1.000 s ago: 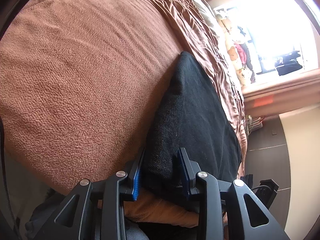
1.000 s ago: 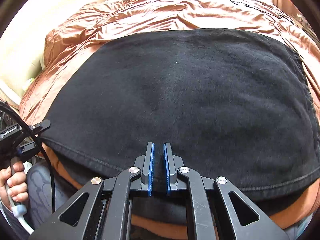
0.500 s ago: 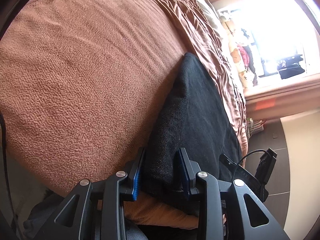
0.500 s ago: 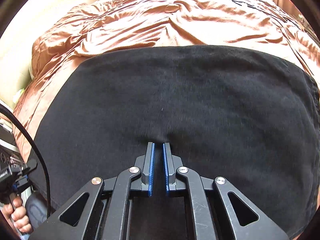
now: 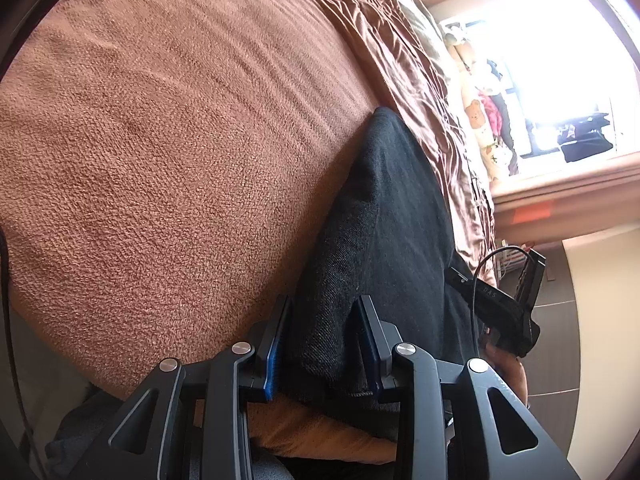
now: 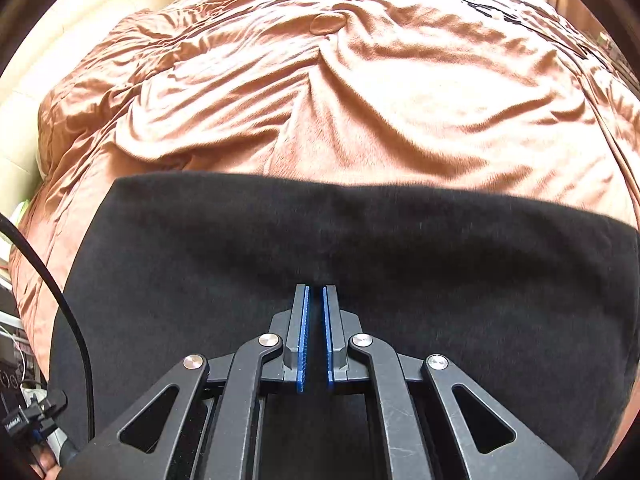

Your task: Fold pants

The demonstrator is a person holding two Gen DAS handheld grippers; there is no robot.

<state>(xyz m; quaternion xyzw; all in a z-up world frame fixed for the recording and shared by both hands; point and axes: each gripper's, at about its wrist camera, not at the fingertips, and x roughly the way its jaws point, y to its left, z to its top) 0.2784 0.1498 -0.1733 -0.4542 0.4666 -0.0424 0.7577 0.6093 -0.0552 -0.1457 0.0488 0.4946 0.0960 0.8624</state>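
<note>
The black pants (image 6: 360, 264) lie folded on a brown bed cover, spread wide across the lower half of the right wrist view. My right gripper (image 6: 316, 292) is nearly closed, its blue pads pinching a fold of the black cloth near the front edge. In the left wrist view the pants (image 5: 384, 216) run away as a thick dark band. My left gripper (image 5: 324, 304) grips the bunched end of the pants between its pads, near the bed's edge.
The brown bed cover (image 5: 180, 140) fills the left of the left wrist view; it is rumpled (image 6: 340, 92) beyond the pants. The other gripper's body and cable (image 5: 500, 304) show at right. A bright window (image 5: 560, 60) and tiled floor (image 5: 556, 320) lie beyond the bed.
My right gripper has moved forward over the pants, carrying black cloth with it; more bed cover shows beyond the far edge. The left gripper holds steady; the right gripper has come into its view.
</note>
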